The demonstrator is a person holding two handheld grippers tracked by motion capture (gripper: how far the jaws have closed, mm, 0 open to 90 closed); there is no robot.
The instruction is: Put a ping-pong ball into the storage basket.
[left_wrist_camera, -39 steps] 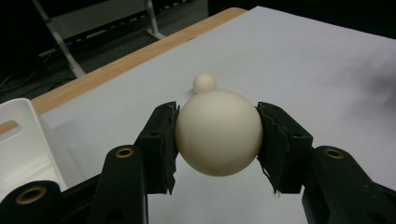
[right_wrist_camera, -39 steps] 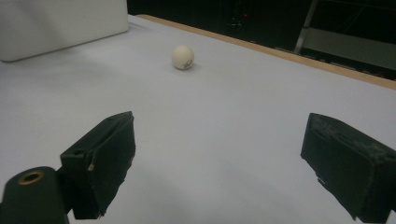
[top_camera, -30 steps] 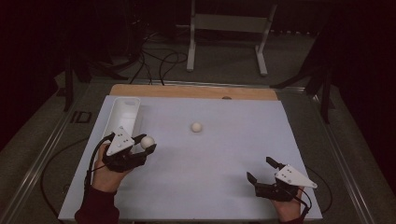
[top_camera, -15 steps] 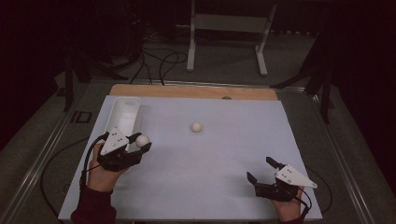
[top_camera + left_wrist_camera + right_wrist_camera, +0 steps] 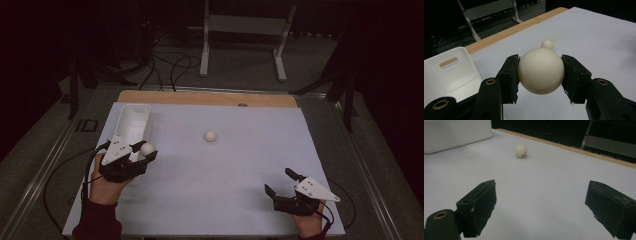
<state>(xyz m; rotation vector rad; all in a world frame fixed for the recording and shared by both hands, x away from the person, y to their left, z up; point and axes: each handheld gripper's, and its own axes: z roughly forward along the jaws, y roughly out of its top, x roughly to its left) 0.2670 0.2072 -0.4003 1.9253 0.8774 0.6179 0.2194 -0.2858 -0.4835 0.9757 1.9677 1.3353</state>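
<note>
Dark room all around, with cables on the floor and a pale metal stand (image 5: 243,37) beyond the far edge; under my hands lies a white sheet (image 5: 235,170) over a wooden table (image 5: 200,98) whose bare strip shows along the far side. Between the pads of my left gripper (image 5: 144,150) sits a cream ball (image 5: 147,148), clamped on both sides and lifted clear of the sheet; in the left gripper view that ball (image 5: 541,70) bulges out past the jaws above and below, so only its middle is pinched. It hangs at the near left of the sheet, just beside the near end of a white tray (image 5: 131,122), which runs lengthwise toward the far edge and shows a slot handle in its end wall (image 5: 448,62). A second ball (image 5: 210,135) of the same colour rests on the sheet well to the right and farther off, around the middle, apart from everything; the right gripper view catches it (image 5: 521,151) with a faint mark on its side. My right gripper (image 5: 281,182) rests low at the near right corner of the sheet, jaws spread wide with nothing between them, pointing toward that far ball
</note>
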